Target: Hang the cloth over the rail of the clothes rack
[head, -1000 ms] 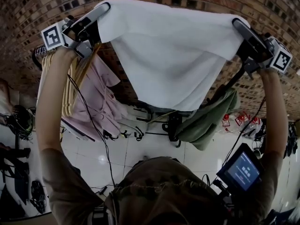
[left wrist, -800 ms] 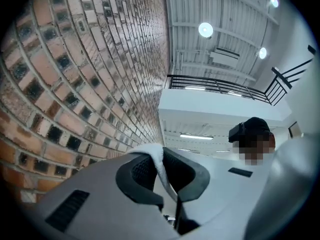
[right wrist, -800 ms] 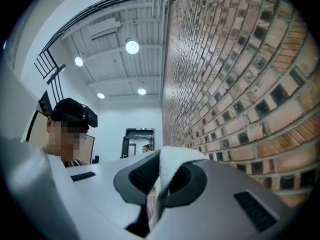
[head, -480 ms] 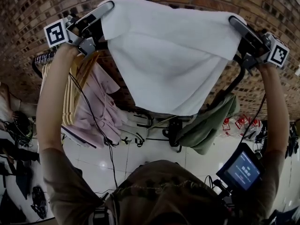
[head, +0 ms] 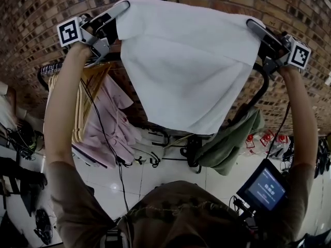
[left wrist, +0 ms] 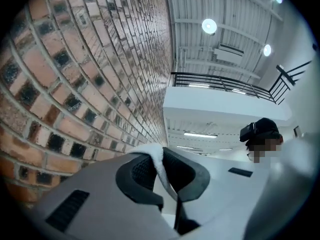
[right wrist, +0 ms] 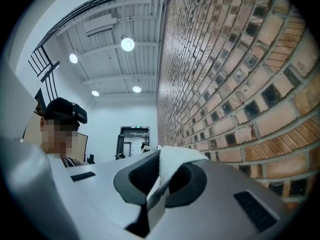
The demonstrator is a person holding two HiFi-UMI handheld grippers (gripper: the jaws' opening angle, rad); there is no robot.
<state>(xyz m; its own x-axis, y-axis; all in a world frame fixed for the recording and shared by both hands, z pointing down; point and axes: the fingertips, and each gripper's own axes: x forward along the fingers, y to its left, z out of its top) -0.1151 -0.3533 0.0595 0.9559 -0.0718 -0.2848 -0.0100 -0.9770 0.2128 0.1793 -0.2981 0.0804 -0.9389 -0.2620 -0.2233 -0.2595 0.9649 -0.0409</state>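
Observation:
A white cloth (head: 186, 61) is stretched wide and held high in front of the brick wall, its lower edge hanging down over the clothes rack. My left gripper (head: 123, 6) is shut on the cloth's top left corner (left wrist: 159, 164). My right gripper (head: 252, 24) is shut on the top right corner (right wrist: 167, 166). The rack's dark rail (head: 261, 87) curves down at the right just behind the cloth; most of its length is hidden by the cloth.
On the rack hang wooden hangers (head: 85, 99), a pink garment (head: 111, 118) and a green garment (head: 227, 138). A small screen (head: 264, 185) sits at lower right. Cables and gear (head: 20, 138) lie on the tiled floor at left. A brick wall (head: 31, 25) stands close behind.
Both grippers have lifted the stretched cloth a little higher and farther toward the wall. The grips on both corners are unchanged.

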